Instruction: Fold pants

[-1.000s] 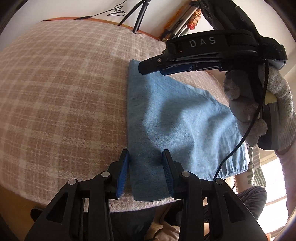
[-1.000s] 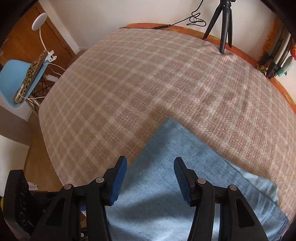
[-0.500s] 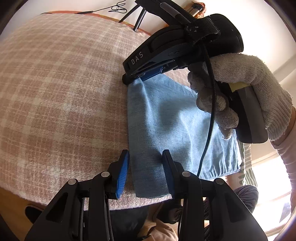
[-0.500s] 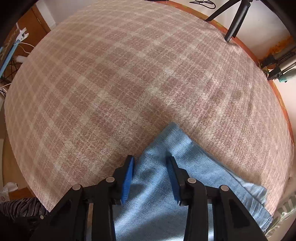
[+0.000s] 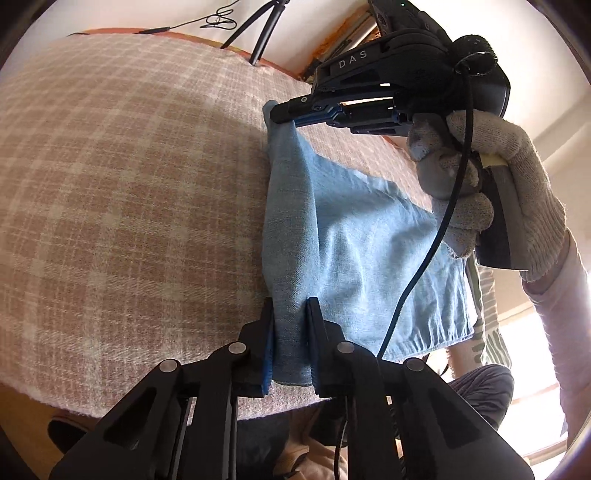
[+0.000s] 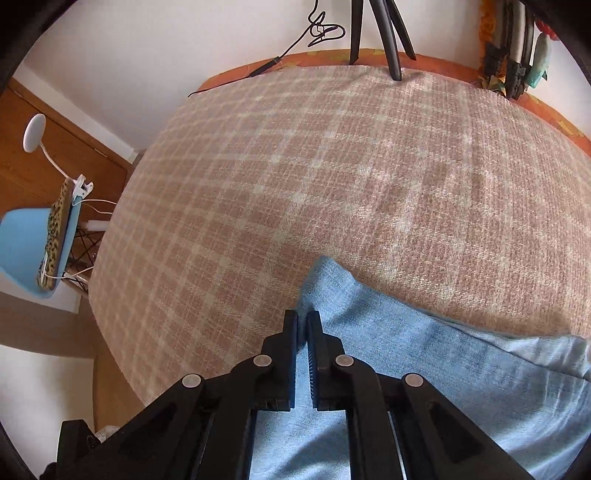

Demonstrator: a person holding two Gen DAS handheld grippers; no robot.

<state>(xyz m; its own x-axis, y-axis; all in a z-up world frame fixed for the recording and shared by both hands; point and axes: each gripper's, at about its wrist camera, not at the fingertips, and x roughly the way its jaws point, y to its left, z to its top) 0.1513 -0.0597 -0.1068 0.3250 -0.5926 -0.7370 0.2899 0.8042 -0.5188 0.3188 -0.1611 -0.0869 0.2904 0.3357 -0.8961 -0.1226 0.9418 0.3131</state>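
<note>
In the left wrist view, the plaid bed cover [image 5: 129,184] fills the left half of the frame. At lower centre the left gripper [image 5: 290,325] pinches the near corner of the one pair of light blue pants [image 5: 362,258], a fold of cloth squeezed between its two blue-lined fingers. The pants run up the middle of the frame to the right gripper [image 5: 280,110] at upper centre, which is pressed together on the far corner, lifting that edge off the cover. A gloved right hand [image 5: 491,177] at right holds this gripper, one black cable hanging below it.

In the right wrist view, one blue chair [image 6: 33,243] sits at the left edge, with a white lamp [image 6: 35,133] above it. The right gripper [image 6: 303,332] at lower centre clamps the pants [image 6: 424,369], whose cloth spreads to the lower right. One tripod [image 6: 380,33] stands at the top, right of centre.
</note>
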